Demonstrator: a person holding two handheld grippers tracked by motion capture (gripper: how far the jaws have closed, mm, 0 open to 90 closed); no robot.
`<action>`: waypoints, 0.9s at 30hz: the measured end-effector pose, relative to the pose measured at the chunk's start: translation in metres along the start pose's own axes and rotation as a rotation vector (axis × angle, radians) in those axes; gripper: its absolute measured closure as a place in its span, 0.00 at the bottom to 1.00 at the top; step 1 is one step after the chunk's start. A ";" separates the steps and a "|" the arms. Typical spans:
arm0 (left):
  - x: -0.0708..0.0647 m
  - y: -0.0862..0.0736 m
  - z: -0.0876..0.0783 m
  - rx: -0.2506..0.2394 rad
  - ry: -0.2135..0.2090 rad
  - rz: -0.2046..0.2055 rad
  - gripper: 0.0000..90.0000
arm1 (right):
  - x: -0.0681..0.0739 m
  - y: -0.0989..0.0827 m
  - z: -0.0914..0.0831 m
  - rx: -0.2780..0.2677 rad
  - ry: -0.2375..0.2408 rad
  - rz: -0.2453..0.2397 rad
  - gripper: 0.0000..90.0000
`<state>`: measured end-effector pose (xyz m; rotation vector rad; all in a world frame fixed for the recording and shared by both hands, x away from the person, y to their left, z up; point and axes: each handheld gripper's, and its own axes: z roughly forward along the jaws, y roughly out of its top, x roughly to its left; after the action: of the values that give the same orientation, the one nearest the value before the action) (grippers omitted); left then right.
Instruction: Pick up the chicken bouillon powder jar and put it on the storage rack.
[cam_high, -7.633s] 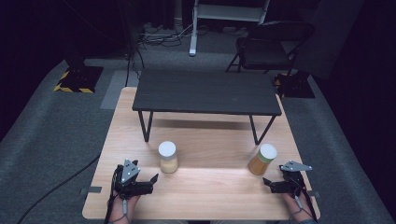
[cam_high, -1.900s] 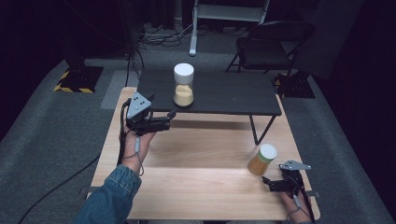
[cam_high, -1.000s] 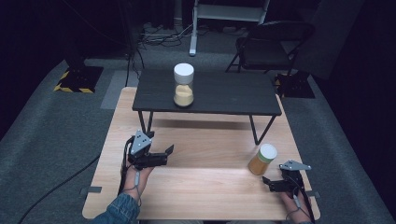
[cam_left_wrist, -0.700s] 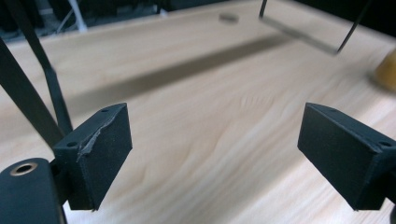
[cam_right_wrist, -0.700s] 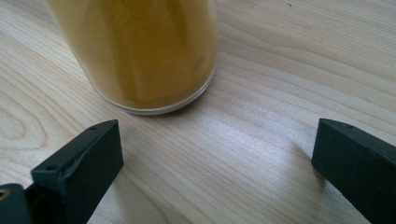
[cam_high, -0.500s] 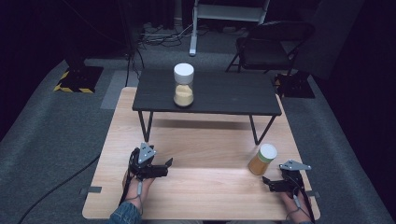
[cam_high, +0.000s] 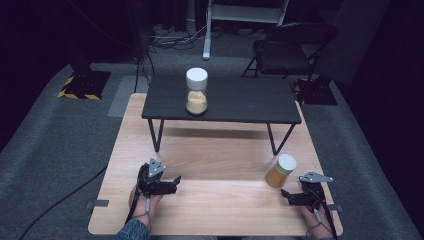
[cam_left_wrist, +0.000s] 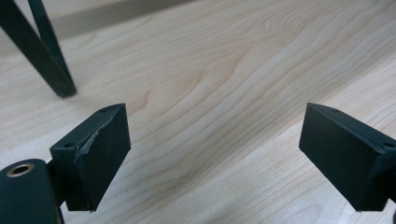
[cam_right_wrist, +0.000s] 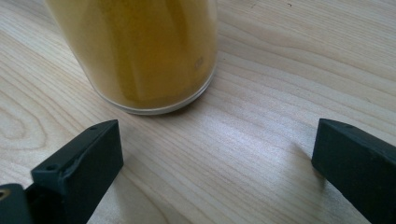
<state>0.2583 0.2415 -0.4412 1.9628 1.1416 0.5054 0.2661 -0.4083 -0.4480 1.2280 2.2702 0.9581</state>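
We judge the next job is the right black two-jaw gripper: its jaws stand wide apart and empty just near of the clear orange-filled jar with the pale lid at the right of the light wooden table, so we'd ease forward, centre the jaws round the jar's body, then close gently. The left black two-jaw gripper rests near-left, jaws wide, gripping nothing. A second clear jar with a white lid, roughly half full of pale yellow powder, stands upright on the far low black shelf.
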 end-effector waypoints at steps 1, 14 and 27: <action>0.000 0.002 0.001 0.016 0.005 0.000 0.10 | 0.000 0.000 0.000 0.000 0.000 0.000 0.02; 0.001 0.005 0.012 0.121 0.022 -0.019 0.09 | 0.000 0.000 0.000 0.000 0.000 -0.001 0.02; -0.002 0.005 0.016 0.153 0.047 0.001 0.02 | 0.000 0.000 0.000 0.000 0.000 0.000 0.02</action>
<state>0.2713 0.2317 -0.4470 2.0921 1.2401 0.4791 0.2661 -0.4082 -0.4480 1.2287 2.2697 0.9579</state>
